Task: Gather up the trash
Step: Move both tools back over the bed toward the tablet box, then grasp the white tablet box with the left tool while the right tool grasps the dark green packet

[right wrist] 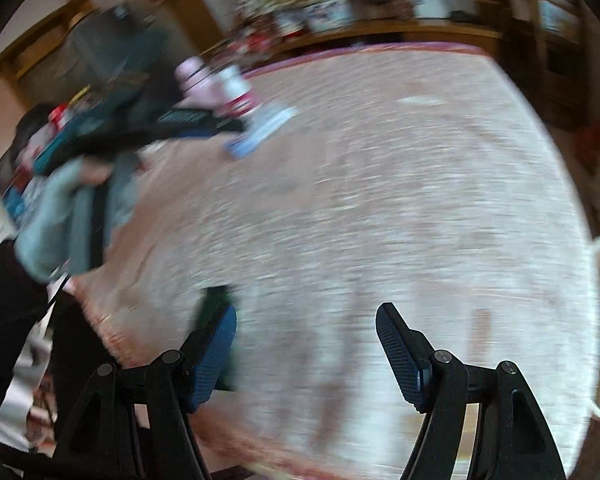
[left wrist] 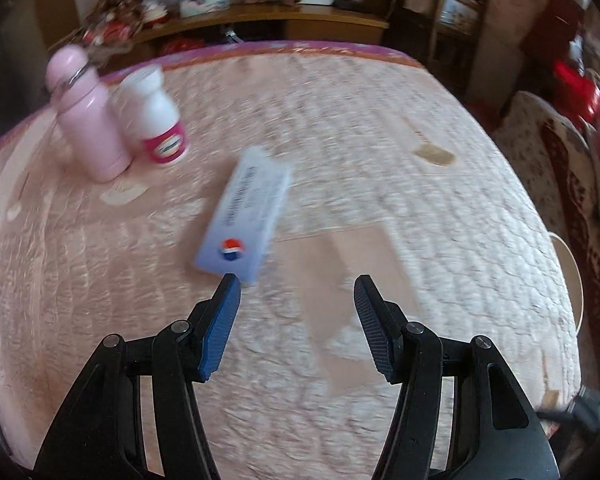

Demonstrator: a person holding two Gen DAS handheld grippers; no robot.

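Centre frame, on the pink quilted bed (left wrist: pixel 380 128) — a flat pale-blue Pepsi-logo box (left wrist: pixel 246 212).
Left gripper (left wrist: pixel 296 286) spread wide, left tip just beside the box; right gripper (right wrist: pixel 306 316) released too — holding nothing.

Both grippers look alike: the left gripper (left wrist: pixel 296 292) and right gripper (right wrist: pixel 306 324) have black angular arms with round silver screws behind blue ribbed fingers (left wrist: pixel 220 328); a pale grey-blue sleeve (right wrist: pixel 56 220) covers the person's forearm
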